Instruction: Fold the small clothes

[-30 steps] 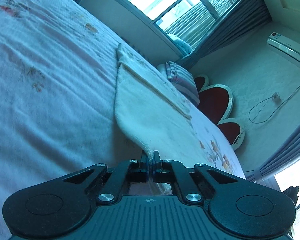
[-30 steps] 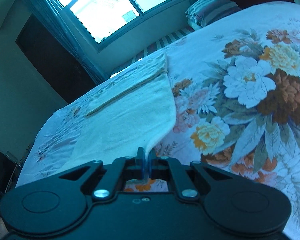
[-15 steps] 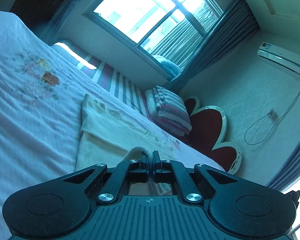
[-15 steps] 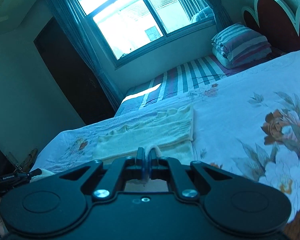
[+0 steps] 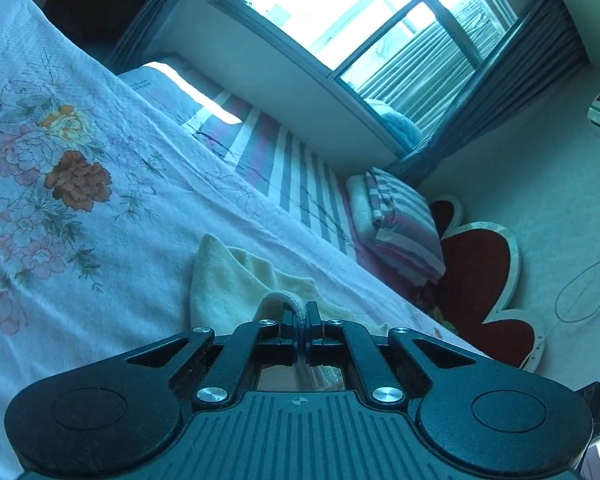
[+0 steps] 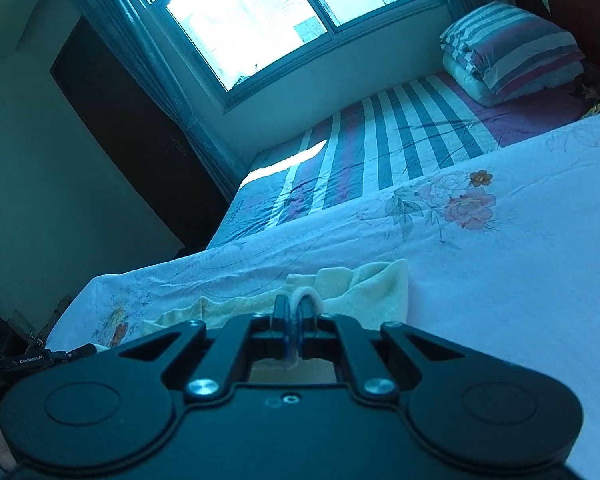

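A small cream-yellow garment point(image 5: 224, 284) lies on the floral bed cover point(image 5: 60, 208). My left gripper point(image 5: 300, 314) is shut on a hem of it, which loops up between the fingers. The garment also shows in the right wrist view point(image 6: 364, 286), where my right gripper point(image 6: 294, 312) is shut on another corner of it. Both held edges sit close above the far part of the garment, so most of the cloth is hidden under the grippers.
A striped sheet point(image 6: 384, 148) covers the far side of the bed, with a folded striped pillow point(image 5: 400, 228) at its head. A red scalloped headboard point(image 5: 484, 280) stands at the right. A window point(image 6: 260, 12) and dark doorway point(image 6: 140, 128) lie beyond.
Both grippers have carried the held edge of the garment forward over itself toward its far end. The visible stretch of cloth ahead has shrunk from long to short.
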`<action>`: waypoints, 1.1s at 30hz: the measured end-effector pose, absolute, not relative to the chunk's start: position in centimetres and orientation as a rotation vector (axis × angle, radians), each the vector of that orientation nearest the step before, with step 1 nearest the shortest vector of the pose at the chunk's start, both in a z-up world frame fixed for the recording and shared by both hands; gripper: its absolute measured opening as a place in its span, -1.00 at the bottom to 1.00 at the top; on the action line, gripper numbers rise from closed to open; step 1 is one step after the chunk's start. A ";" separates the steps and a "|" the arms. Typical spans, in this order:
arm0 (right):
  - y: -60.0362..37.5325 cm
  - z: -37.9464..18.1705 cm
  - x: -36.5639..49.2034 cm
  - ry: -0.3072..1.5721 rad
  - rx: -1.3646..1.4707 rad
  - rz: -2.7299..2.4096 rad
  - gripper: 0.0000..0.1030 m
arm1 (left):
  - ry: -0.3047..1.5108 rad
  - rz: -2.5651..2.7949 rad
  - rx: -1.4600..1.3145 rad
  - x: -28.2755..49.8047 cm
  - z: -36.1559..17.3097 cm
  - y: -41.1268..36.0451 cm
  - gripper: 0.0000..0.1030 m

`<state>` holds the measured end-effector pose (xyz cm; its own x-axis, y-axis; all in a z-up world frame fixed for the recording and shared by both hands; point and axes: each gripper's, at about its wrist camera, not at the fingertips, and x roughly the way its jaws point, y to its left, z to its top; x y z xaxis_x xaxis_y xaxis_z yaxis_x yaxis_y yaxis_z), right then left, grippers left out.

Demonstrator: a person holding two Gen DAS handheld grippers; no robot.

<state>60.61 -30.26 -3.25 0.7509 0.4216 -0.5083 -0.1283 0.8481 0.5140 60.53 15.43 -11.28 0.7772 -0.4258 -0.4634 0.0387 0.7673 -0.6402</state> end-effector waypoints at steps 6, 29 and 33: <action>-31.5 -7.3 65.9 0.733 0.576 0.295 -0.90 | 0.735 -0.242 -0.648 66.1 -13.6 15.1 -0.95; -32.5 -7.8 68.2 0.661 0.470 0.317 -0.39 | 0.628 -0.262 -0.379 69.7 -11.7 14.5 0.46; -30.3 -8.3 69.5 0.687 0.382 0.338 -0.39 | 0.692 -0.305 -0.174 71.7 -11.7 11.9 0.46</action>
